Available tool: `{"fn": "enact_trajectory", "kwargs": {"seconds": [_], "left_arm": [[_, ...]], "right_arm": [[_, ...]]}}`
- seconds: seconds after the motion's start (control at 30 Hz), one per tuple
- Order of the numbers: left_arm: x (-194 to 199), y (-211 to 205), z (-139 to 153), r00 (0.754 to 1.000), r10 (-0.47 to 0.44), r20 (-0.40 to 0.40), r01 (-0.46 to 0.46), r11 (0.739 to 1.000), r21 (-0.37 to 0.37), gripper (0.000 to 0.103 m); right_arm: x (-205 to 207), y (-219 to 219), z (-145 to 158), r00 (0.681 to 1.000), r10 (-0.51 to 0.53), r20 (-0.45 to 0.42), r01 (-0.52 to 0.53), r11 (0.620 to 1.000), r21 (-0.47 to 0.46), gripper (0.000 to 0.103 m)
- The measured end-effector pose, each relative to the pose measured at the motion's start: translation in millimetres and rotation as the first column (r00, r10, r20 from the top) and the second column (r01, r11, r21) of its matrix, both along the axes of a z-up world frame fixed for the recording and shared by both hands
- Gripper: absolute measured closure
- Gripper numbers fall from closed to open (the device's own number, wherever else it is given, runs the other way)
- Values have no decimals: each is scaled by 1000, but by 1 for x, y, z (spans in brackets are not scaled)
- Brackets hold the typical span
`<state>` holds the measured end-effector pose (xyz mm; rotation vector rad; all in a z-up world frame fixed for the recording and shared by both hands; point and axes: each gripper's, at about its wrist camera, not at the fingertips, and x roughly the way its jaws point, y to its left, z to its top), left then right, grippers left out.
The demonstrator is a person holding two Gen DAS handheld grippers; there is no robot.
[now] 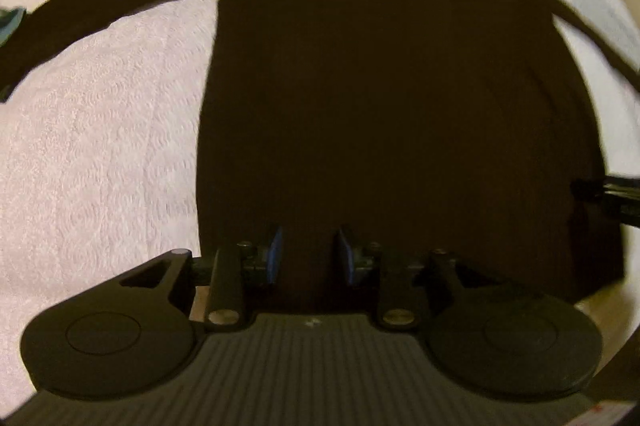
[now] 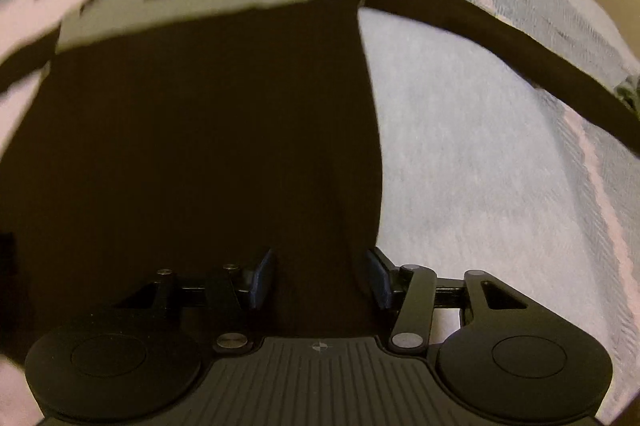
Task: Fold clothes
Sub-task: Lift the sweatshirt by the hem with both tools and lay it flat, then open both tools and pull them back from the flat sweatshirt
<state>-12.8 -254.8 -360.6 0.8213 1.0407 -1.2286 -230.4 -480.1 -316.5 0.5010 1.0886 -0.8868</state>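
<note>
Hovering over spread dark long-sleeved shirt with pale printed yoke (image 1: 380, 98), flat on pale textured bedcover (image 1: 100, 146) | left gripper (image 1: 308, 254) above hem, jaws apart, apparently empty | right gripper (image 2: 320, 278) above shirt's right edge, jaws released | sleeves out; no fold visible yet.

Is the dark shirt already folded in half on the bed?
No, the shirt lies spread flat on the blanket, with both sleeves stretched out to the sides.
</note>
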Motion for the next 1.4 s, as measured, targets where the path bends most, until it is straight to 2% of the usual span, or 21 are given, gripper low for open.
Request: {"fn": "enact_trajectory", "kwargs": {"seconds": [0.07, 0.13, 0.2, 0.27, 0.3, 0.47, 0.53, 0.63, 0.73, 0.83, 0.93, 1.1, 1.23, 1.4], "left_arm": [[-3, 21, 1, 1000, -3, 2, 3, 1000, 23, 76], [-2, 39, 5, 1000, 24, -8, -23, 998, 61, 76], [-7, 52, 18, 999, 38, 10, -39, 994, 101, 76], [-14, 59, 37, 998, 48, 37, -52, 991, 126, 76], [-19, 63, 52, 997, 57, 49, -62, 991, 115, 75], [-49, 84, 139, 991, 93, 100, -93, 996, -12, 53], [-63, 94, 171, 987, 115, 109, -109, 992, -58, 36], [-86, 117, 213, 981, 137, 135, -119, 984, -130, 23], [-111, 119, 240, 974, 165, 154, -135, 973, -187, 12], [-129, 138, 263, 973, 177, 151, -138, 961, -238, 11], [-136, 155, 289, 972, 186, 142, -145, 955, -259, 12], [-153, 171, 323, 964, 207, 170, -152, 945, -288, 12], [-159, 179, 335, 960, 224, 169, -168, 941, -293, 12], [-164, 187, 335, 958, 228, 172, -176, 946, -274, 12]], "right_arm": [[-14, 25, -4, 999, 6, -46, -6, 1000, 14, 54], [-33, 38, -6, 996, -17, -87, 27, 993, 117, 54], [-51, 38, 2, 995, -80, -68, 93, 971, 219, 54], [-60, 40, 23, 993, -108, -51, 117, 961, 250, 54], [-63, 42, 38, 995, -102, -17, 104, 964, 245, 54], [-63, 53, 133, 984, 6, 176, -39, 982, 186, 54], [-66, 57, 167, 974, 50, 220, -87, 983, 162, 53], [-77, 71, 203, 963, 101, 251, -139, 981, 137, 53], [-94, 86, 221, 961, 135, 240, -168, 978, 123, 52], [-110, 111, 232, 960, 155, 233, -184, 977, 107, 52], [-108, 135, 248, 955, 174, 239, -200, 976, 89, 52], [-120, 155, 280, 948, 210, 238, -227, 973, 42, 52], [-126, 163, 291, 945, 233, 232, -244, 970, 20, 52], [-136, 173, 296, 939, 256, 231, -266, 964, 14, 52]]}}
